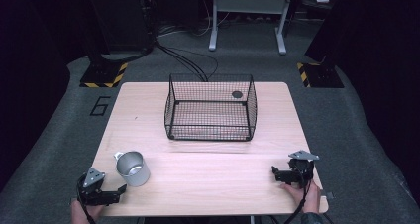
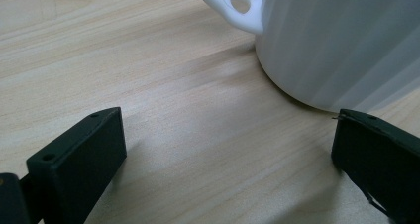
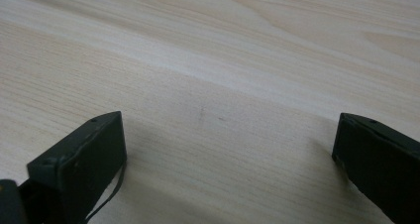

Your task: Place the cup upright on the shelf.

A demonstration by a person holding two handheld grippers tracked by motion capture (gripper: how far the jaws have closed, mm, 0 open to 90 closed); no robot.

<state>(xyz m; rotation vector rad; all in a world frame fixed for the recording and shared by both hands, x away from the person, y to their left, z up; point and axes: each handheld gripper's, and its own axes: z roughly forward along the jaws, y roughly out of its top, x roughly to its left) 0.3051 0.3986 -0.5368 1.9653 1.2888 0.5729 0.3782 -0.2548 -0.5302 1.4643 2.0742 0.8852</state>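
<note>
High view: a white mug (image 1: pixel 132 168) stands upright on the wood table (image 1: pixel 208 179), near the front left corner, handle pointing to the back left. The left gripper (image 1: pixel 120 189) sits just beside the mug, at its front left, low on the table edge, w/ a hand (image 1: pixel 86 211) behind it. The right gripper (image 1: pixel 274 171) rests near the front right corner, well apart from the mug, held by the other hand (image 1: pixel 306 194). A black wire basket (image 1: pixel 210 112) stands in the middle of the table, further back.

Left gripper view: both black jaws are spread wide, nothing btwn them but bare table. The mug is very near the right jaw, its handle up top.

Right gripper view: jaws spread wide too, just wood grain btwn them.
</note>
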